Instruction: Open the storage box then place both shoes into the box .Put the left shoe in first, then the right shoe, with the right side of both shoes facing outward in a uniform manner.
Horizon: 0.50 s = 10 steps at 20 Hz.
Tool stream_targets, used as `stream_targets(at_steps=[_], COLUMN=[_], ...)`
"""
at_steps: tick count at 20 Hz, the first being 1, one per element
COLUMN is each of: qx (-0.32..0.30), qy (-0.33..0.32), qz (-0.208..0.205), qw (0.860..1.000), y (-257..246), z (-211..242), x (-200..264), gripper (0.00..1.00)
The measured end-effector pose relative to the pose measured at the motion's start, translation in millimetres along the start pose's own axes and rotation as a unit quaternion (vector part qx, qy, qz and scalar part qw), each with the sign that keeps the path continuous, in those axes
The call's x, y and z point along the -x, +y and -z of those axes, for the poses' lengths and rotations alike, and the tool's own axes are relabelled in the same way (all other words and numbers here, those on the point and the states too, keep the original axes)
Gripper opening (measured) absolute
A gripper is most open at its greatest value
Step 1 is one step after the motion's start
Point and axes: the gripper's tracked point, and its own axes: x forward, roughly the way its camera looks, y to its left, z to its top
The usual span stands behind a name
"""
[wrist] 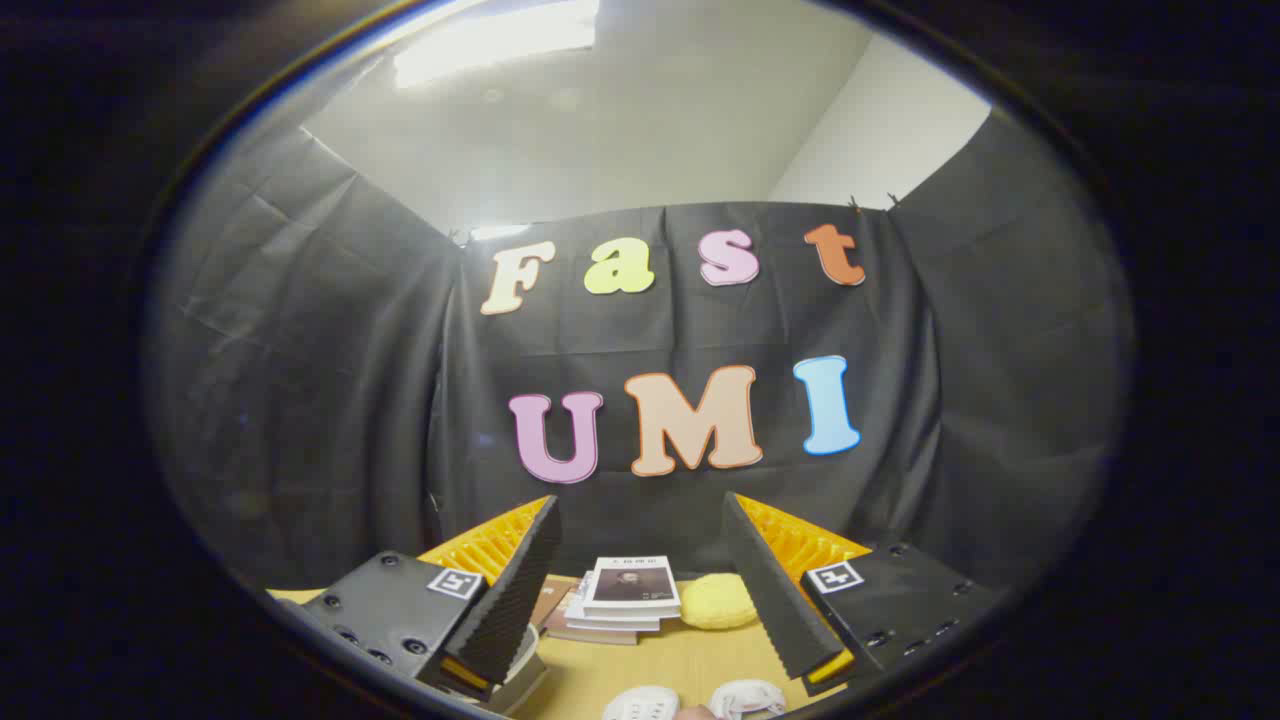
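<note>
My gripper is held high over a wooden table, its two fingers spread wide apart with nothing between them. Low between the fingers, at the near side of the table, the tops of two white shoes peek out: one on the left and the other on the right. Most of each shoe is cut off from view. By the left finger a pale edge of something shows, too hidden to identify.
A stack of books lies on the table beyond the fingers, near the cloth wall. A yellow round cushion-like object sits just right of the stack.
</note>
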Motion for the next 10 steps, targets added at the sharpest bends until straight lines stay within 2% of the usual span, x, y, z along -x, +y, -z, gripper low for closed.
stream_targets(at_steps=[4, 10], qx=[0.023, 0.026], qy=[-0.015, -0.009], qz=[-0.006, -0.03], qw=[1.0, 0.999], y=[6, 19], z=[-11, -7], x=[2, 4], gripper=[1.0, 1.0])
